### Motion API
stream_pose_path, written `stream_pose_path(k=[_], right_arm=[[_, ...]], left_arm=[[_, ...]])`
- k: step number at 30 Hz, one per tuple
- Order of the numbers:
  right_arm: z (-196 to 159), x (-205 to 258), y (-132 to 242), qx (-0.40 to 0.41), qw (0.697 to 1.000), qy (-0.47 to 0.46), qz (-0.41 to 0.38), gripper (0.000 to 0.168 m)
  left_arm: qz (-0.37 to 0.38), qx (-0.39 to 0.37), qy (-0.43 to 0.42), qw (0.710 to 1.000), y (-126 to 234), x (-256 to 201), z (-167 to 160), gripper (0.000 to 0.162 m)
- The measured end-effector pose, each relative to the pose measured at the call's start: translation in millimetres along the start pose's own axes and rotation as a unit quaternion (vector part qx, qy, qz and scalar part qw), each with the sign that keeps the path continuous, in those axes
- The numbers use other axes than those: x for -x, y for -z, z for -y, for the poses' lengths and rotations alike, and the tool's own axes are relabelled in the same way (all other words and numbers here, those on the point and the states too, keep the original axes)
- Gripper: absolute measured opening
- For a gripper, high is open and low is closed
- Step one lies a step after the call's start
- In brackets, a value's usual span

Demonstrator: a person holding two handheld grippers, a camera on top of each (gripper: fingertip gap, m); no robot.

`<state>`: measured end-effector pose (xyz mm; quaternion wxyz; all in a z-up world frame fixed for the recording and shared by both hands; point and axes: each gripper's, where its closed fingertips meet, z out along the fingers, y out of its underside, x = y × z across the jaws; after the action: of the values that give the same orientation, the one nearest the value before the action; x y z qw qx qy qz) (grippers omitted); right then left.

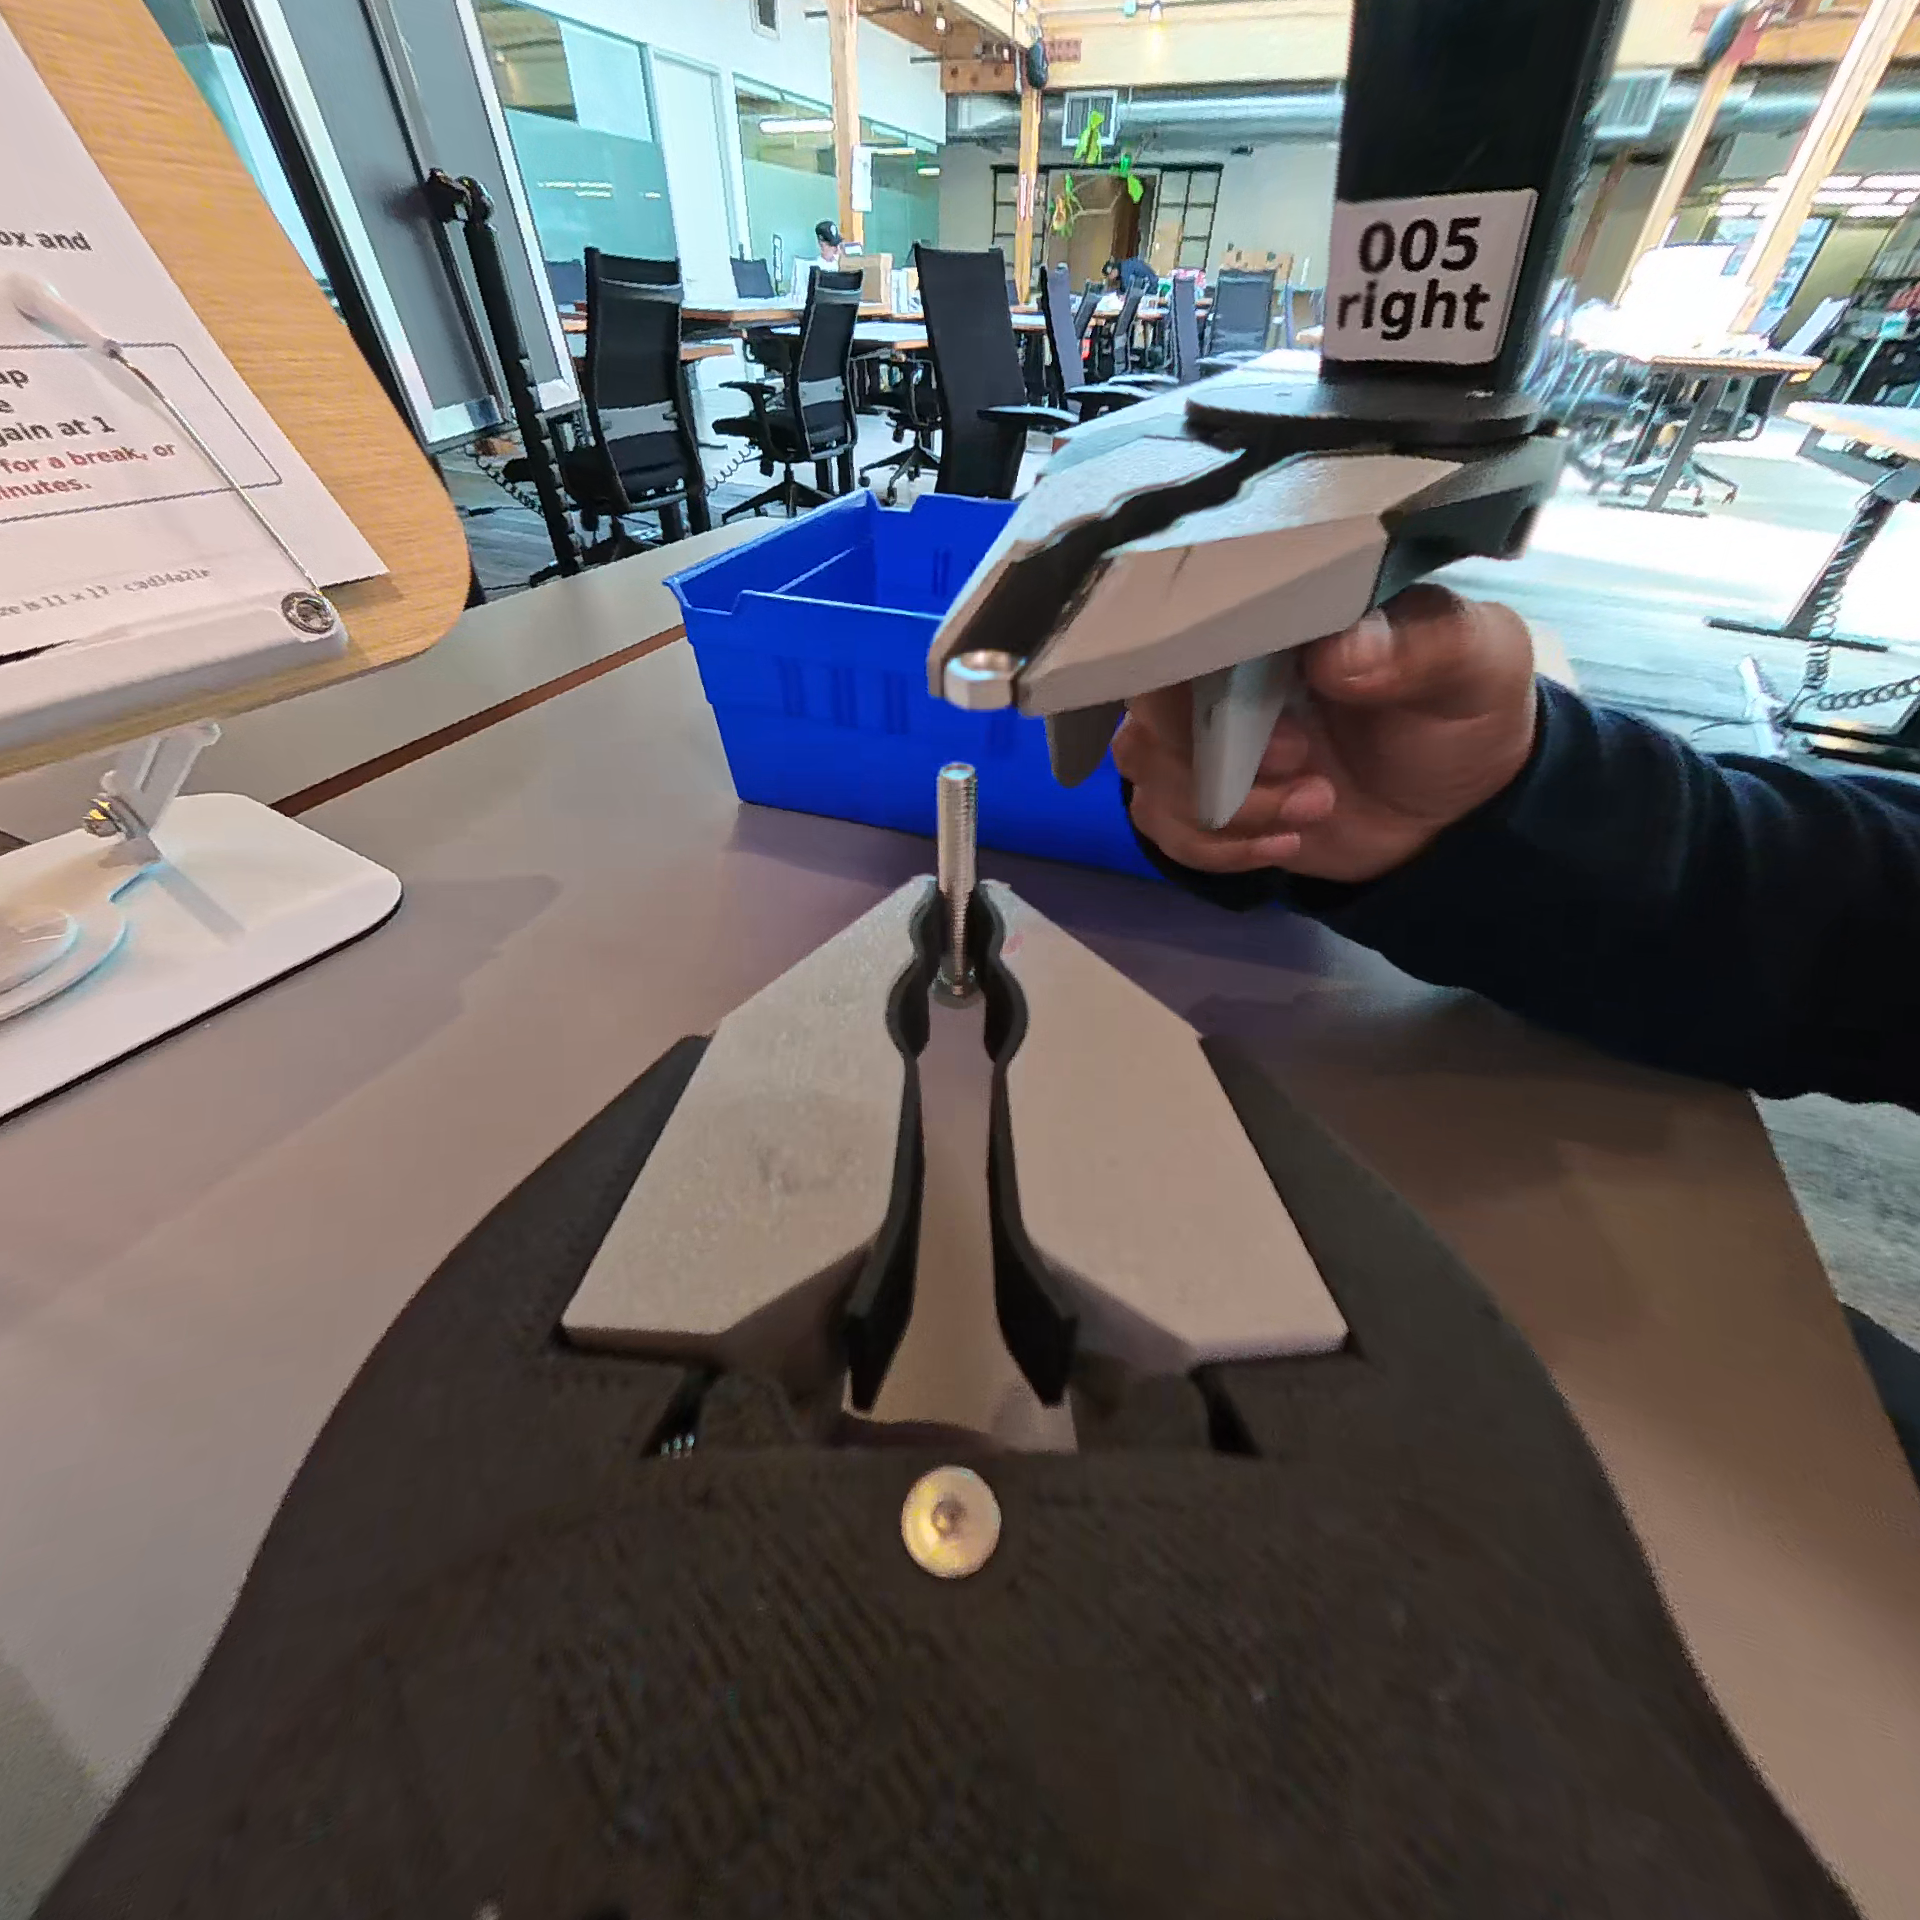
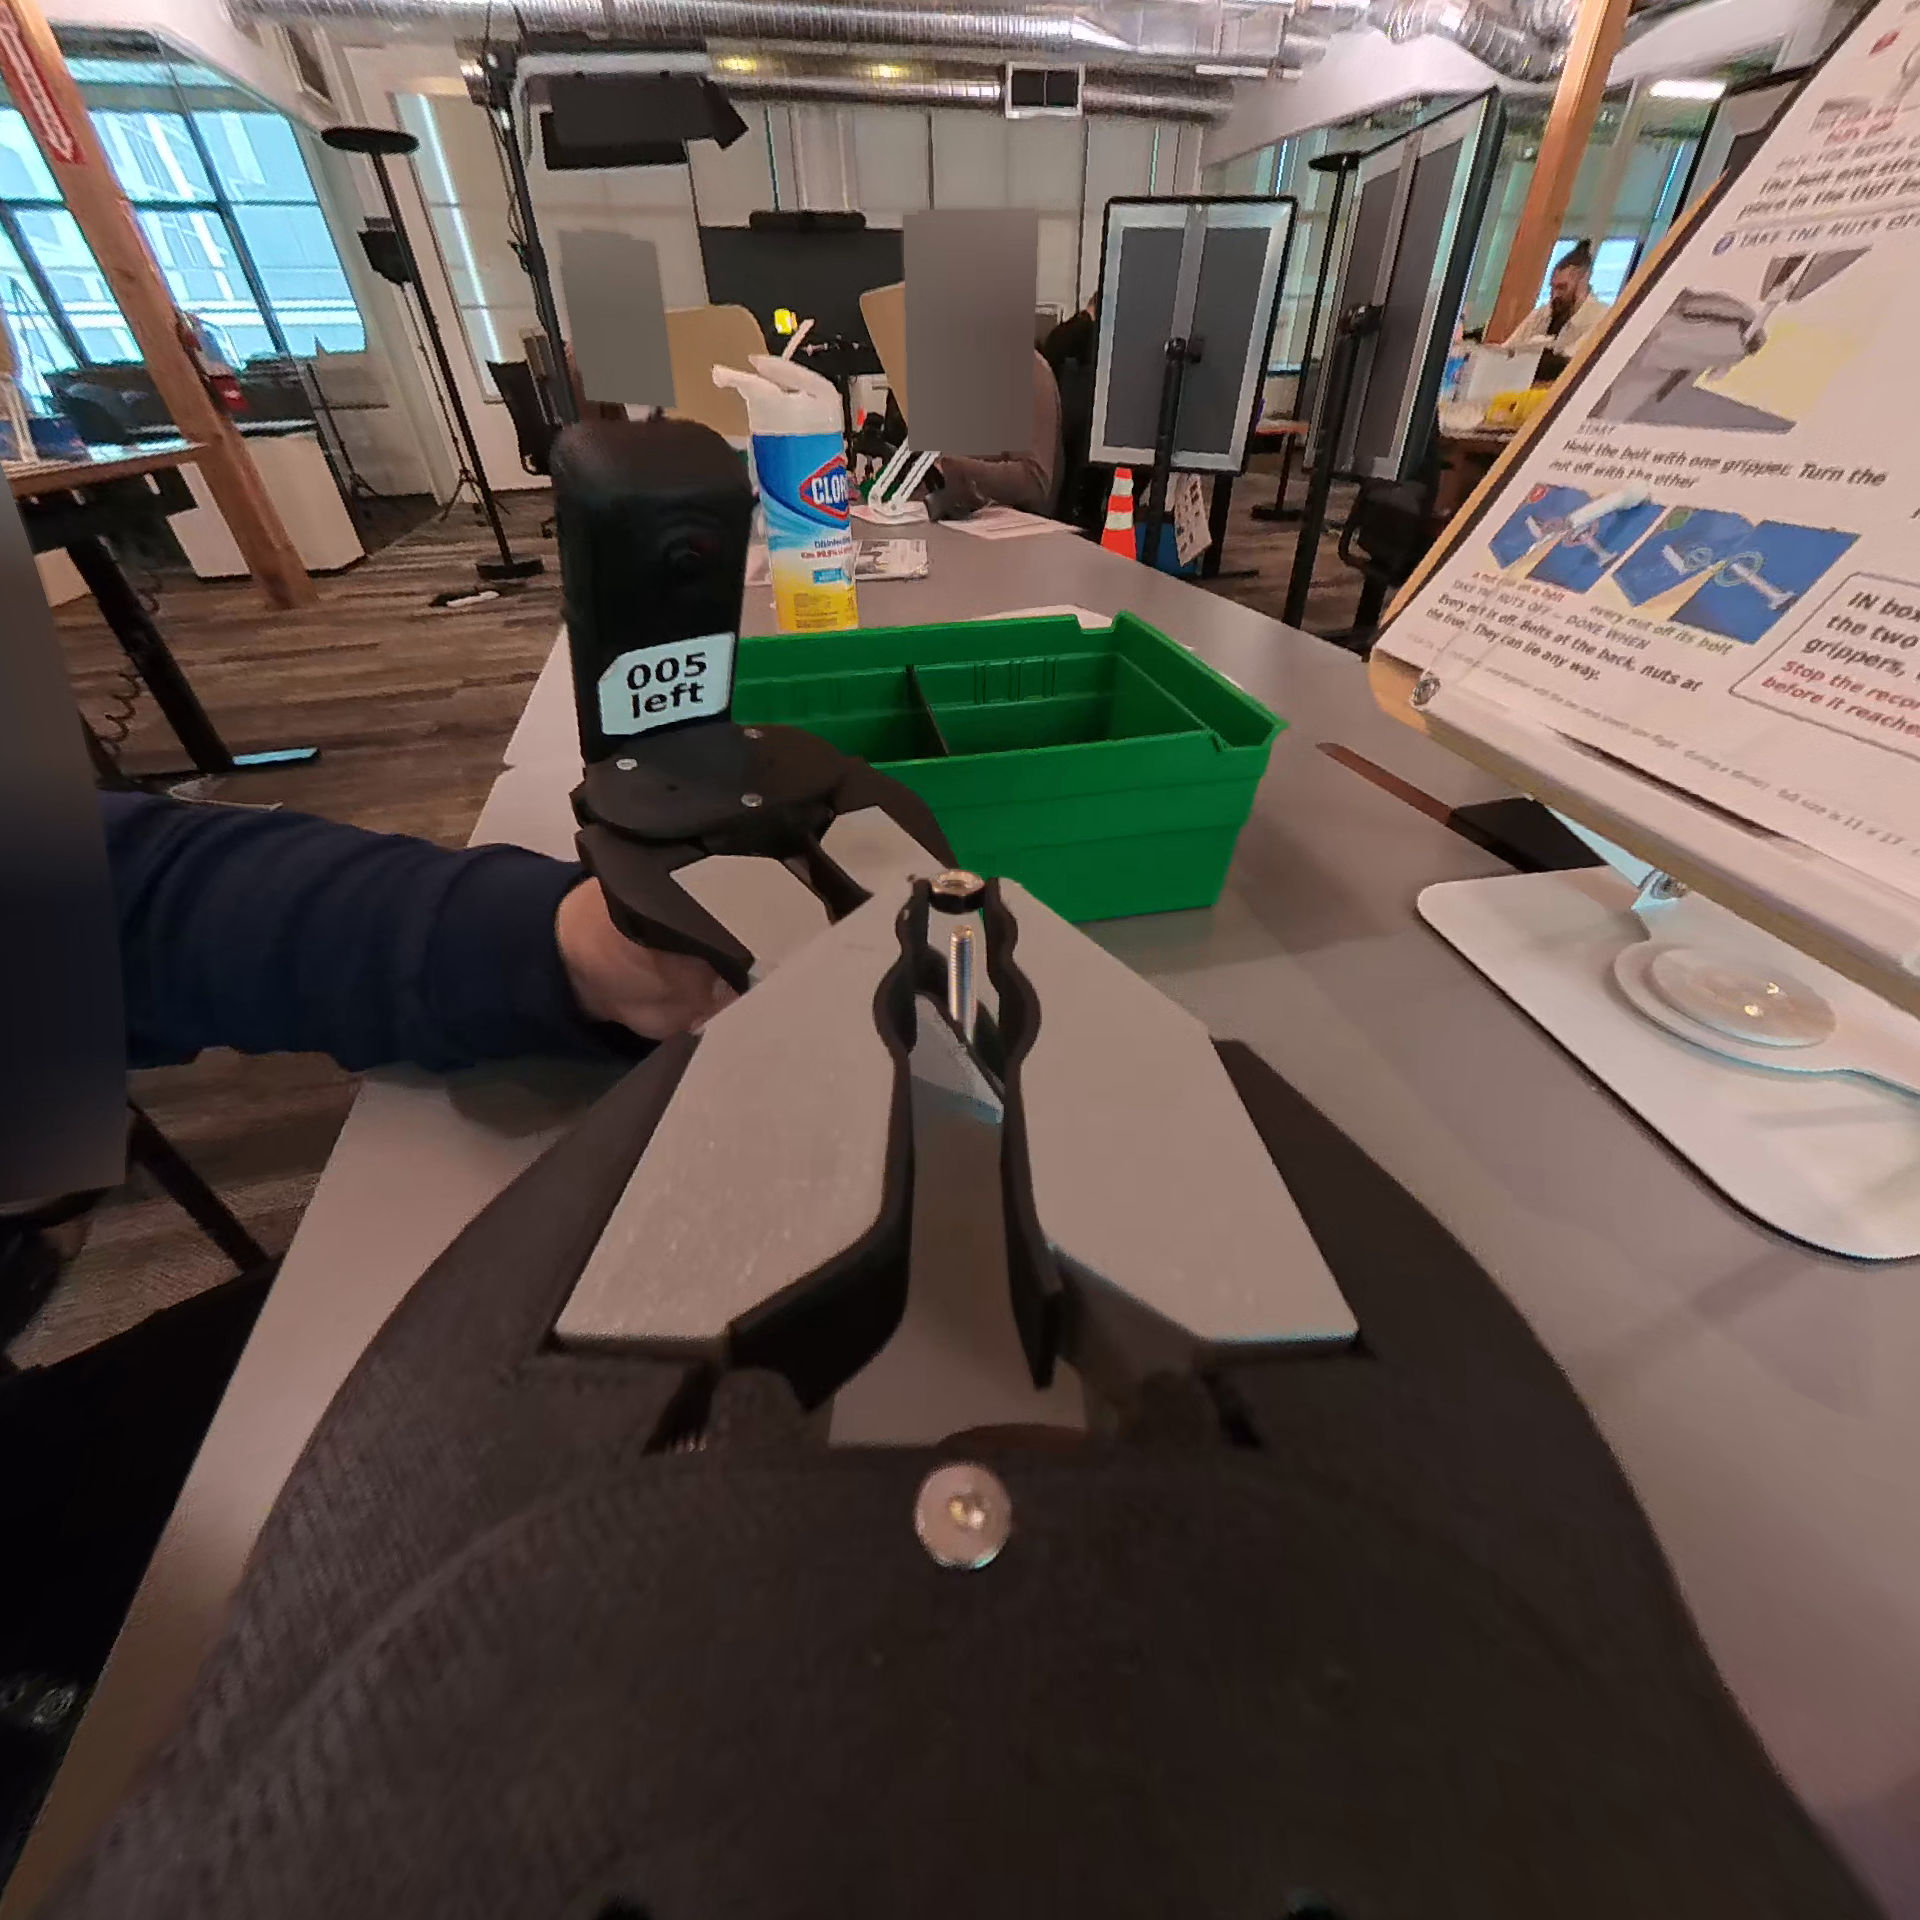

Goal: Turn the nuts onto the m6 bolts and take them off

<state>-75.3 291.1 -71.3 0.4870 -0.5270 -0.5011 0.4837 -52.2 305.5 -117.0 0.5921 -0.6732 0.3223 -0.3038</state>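
Nearest the left wrist camera, the left gripper (image 1: 958, 940) was closed around the lower part of a bolt (image 1: 955, 831), holding it upright with its threaded end pointing up and free. Just above that tip, with a clear gap between them, the right gripper (image 1: 982, 675) pinched a small silver nut (image 1: 979, 673) at its very fingertips, angled down towards the bolt. A hand (image 1: 1340, 748) in a dark sleeve squeezed the right gripper's handle.

From the right wrist camera, the nut (image 2: 954, 886) sat between the right gripper's (image 2: 954, 894) fingertips, and the bolt (image 2: 961, 982) showed just below it.

The nut was off the bolt, so the step in hand appeared to be either starting it on the thread or carrying it away. To thread it well, the nut's hole should sit flat and centred over the bolt tip before any turning, since a tilted start would likely cross the thread. The left gripper should keep the bolt steady.

Farther back on the grey counter (image 1: 582, 831) stood a blue bin (image 1: 831, 665); in the other view, a green bin (image 2: 1039, 790) with dividers and a tilted instruction board (image 2: 1662, 520) on a white stand.
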Motion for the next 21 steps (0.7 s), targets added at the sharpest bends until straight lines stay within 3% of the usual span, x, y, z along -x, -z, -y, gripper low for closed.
stream_pose_path(k=[21], right_arm=[[-13.8, -2.3, -3.1, 0.026, 1.0, 0.001, -0.005, 0.007]], left_arm=[[0.016, 0.021, -0.02, 0.999, -1.1, 1.7, -4.2, 0.002]])
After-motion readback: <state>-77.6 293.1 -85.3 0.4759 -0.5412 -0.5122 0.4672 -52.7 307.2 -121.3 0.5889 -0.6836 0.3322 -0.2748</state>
